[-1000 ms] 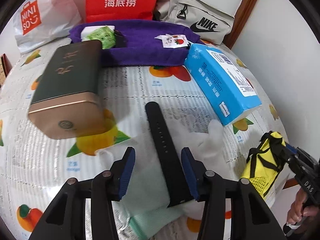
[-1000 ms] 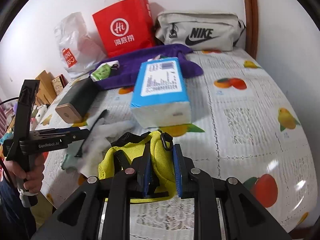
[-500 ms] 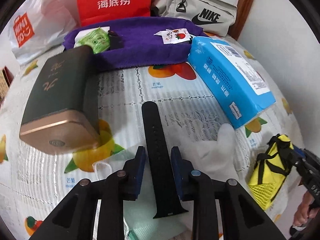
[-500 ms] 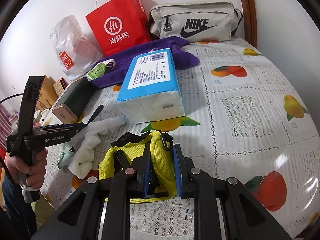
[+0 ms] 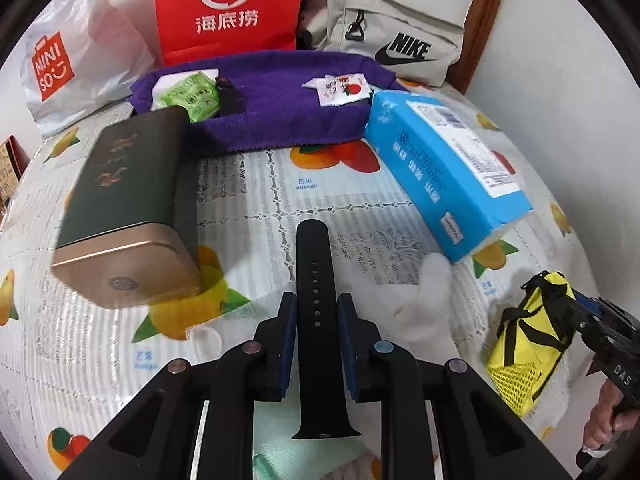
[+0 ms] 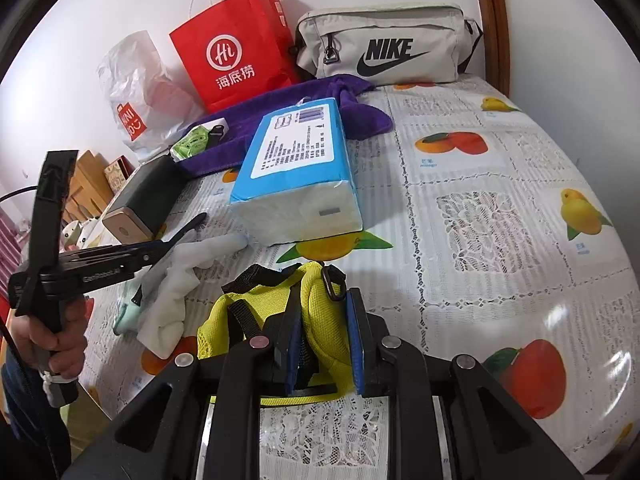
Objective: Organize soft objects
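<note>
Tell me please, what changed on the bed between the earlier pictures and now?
The left gripper has just been closing and now clamps the black watch strap. The right gripper keeps its hold on the yellow mesh bag. The tissue pack and green tin stayed put.

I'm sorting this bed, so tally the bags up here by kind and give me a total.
Paper shopping bag: 1
Plastic shopping bag: 1
Nike waist bag: 1
Yellow mesh bag, shut in the right gripper: 1
Total: 4
</note>
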